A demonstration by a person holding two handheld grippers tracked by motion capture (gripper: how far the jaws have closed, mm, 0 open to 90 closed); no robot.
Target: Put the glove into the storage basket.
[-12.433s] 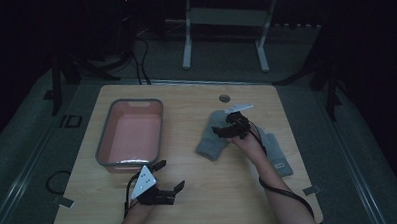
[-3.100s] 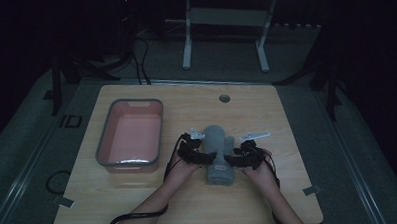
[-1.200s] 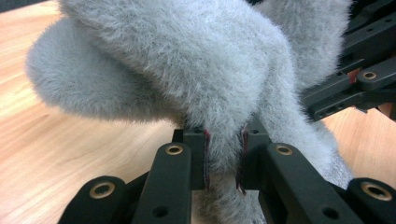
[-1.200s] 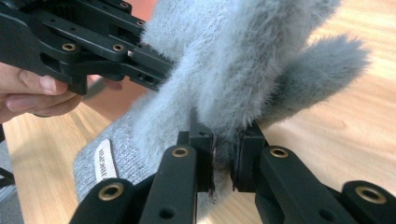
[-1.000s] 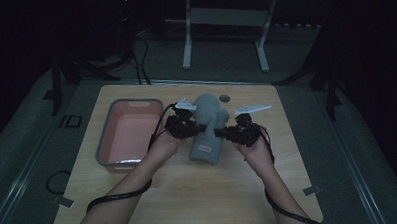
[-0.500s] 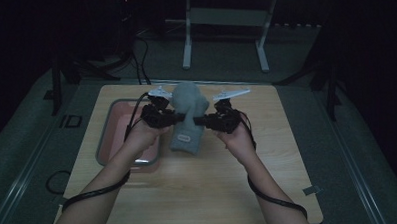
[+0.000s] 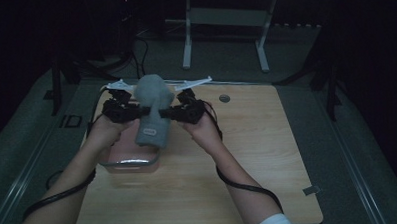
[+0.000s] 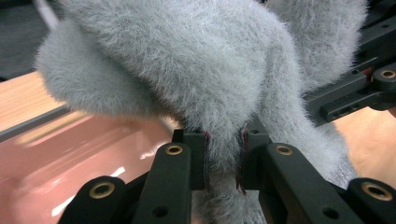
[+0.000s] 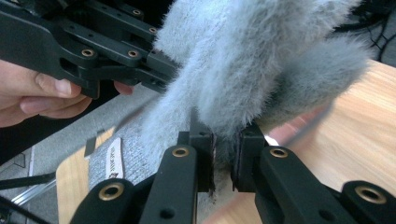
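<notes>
A grey fluffy item (image 7: 151,111) with a small white label hangs in the air between both grippers, over the near right part of the pink tray (image 7: 130,162). My left gripper (image 7: 142,112) pinches its left side. My right gripper (image 7: 165,113) pinches its right side. In the left gripper view the jaws of the left gripper (image 8: 224,158) are shut on a fold of grey fluffy item (image 8: 187,60), with the pink tray (image 8: 70,154) below. In the right gripper view the right gripper (image 9: 223,161) clamps the grey fluffy item (image 9: 261,60); the left gripper (image 9: 107,51) and its hand face it.
The wooden table (image 7: 268,154) stretches to the right of the tray, with a small round hole (image 7: 224,98) near its far edge. Dark floor, cables and a metal stand (image 7: 223,21) lie beyond the table.
Both hands have carried the grey fluffy item up and to the left, from over the table's middle to above the tray. Both grips held throughout.
</notes>
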